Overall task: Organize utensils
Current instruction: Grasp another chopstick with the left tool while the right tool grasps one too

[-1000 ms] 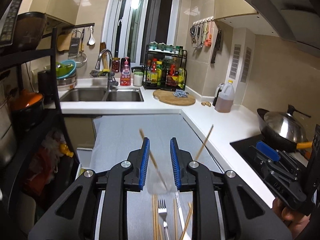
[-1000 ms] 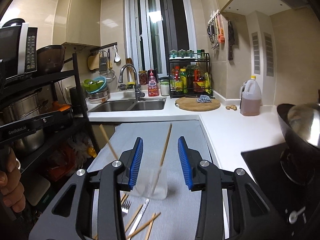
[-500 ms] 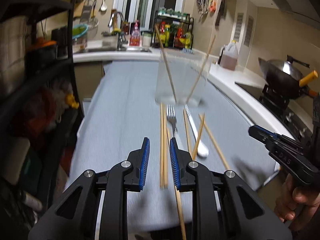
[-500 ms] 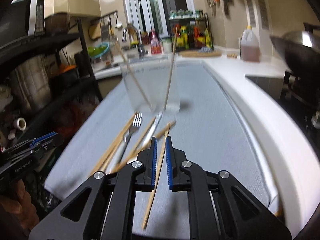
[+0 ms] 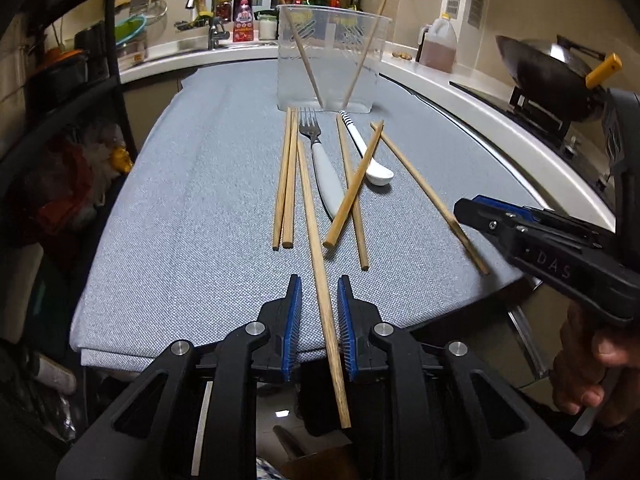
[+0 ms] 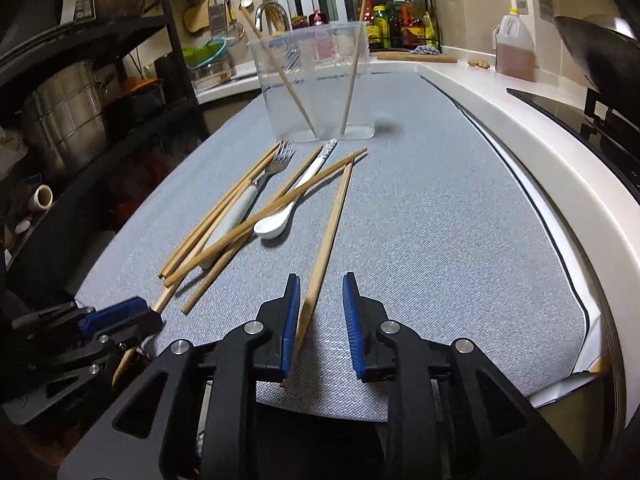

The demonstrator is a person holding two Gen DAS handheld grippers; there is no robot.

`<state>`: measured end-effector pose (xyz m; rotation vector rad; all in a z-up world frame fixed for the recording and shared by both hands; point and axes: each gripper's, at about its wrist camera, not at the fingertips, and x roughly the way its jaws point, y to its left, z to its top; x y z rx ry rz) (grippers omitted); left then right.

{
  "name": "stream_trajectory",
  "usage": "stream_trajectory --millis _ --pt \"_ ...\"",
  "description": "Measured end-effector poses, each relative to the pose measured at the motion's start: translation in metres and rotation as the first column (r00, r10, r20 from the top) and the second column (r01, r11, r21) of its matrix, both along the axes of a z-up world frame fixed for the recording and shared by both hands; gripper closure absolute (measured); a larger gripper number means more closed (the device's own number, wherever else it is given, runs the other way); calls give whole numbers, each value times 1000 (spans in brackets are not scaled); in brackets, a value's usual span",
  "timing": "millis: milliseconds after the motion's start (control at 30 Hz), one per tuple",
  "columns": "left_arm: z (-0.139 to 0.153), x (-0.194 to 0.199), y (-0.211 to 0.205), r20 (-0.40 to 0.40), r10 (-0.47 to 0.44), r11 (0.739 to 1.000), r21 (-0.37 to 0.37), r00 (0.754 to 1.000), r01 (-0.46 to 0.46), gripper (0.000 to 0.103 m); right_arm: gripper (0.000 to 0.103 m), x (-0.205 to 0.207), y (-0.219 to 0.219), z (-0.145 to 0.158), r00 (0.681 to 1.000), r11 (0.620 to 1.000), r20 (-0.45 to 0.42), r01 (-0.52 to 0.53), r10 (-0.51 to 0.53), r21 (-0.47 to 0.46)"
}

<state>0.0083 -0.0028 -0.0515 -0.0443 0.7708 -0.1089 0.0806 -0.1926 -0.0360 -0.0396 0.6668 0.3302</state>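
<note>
Chopstick [image 5: 320, 280] between left hand-held gripper [image 5: 319, 312] pads

Both grippers are matte black plastic. The left gripper [image 5: 318, 312] and right gripper [image 6: 318, 312] carry blue ribbed pads on their fingers [image 5: 294, 320] and round silver screws at the pivots. White "DAS" lettering marks the right gripper's side.

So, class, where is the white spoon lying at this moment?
In the left wrist view the white spoon lies on the grey cloth right of the fork, among loose chopsticks, its handle pointing toward the clear container.
</note>
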Motion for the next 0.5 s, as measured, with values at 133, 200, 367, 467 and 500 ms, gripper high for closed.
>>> stream_trajectory --millis 133,200,367,467,500 --pt "1 1 -3 8 0 1000 27 1000 -1 96 80 1 5 -6 1000 1000 -10 2 -3 -28" --pt "1 2 -1 6 -4 1000 19 1000 4 96 96 0 6 -7 1000 999 -6 0 -1 -43" --pt "13 2 10 69 13 999 -42 998 -11 97 97 0 -1 -5 999 999 3 41 -41 -30" --pt "19 6 14 111 37 998 -46 993 -32 97 97 2 -8 -3 996 995 20 90 -90 -45" --pt "19 9 16 116 56 998 -45 992 -51 97 97 3 -11 -3 994 993 23 107 -106 -46"
